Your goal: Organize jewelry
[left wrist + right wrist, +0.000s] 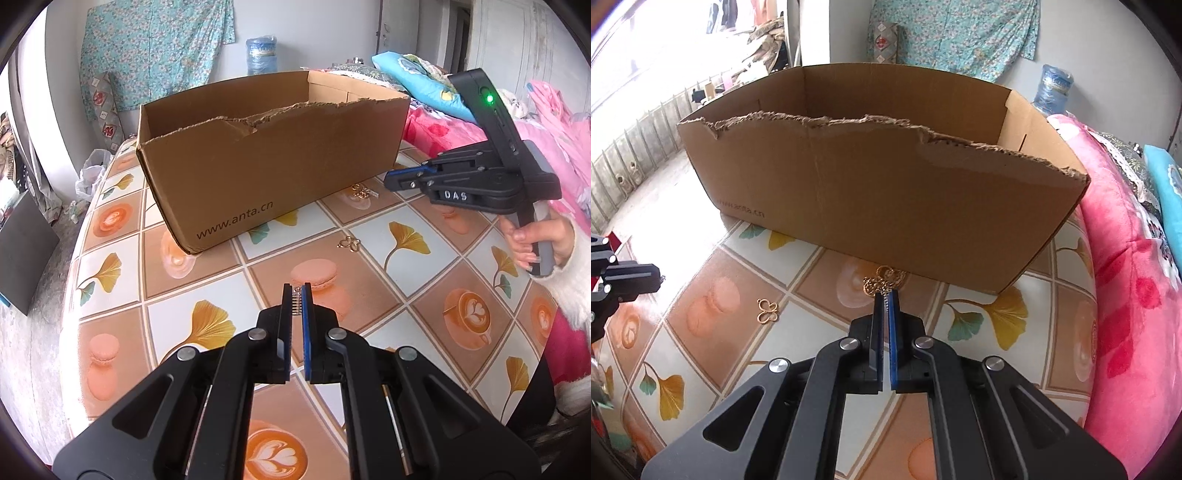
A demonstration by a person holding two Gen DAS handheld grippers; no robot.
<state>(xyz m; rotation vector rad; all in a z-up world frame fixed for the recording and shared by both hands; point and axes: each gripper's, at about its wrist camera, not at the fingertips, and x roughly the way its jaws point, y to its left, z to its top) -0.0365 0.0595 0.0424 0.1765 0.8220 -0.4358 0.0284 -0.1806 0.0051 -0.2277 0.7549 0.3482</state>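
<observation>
Both tongs are clamped on small pieces, apparently for the cardboard box (273, 155) at frame centre: the left gripper (296, 295) on a silvery strip (295, 301), the right gripper (885, 300) on what looks like a gold ornament (877, 284), while a gold clasp (349, 243) lies loose below the box.

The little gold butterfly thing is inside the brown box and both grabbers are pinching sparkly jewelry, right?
Not quite. The gold butterfly piece lies on the table, outside the cardboard box, as the right wrist view shows. Both the left gripper and right gripper are pinching jewelry.

Clasp (348, 244) before box (258, 177)
</observation>
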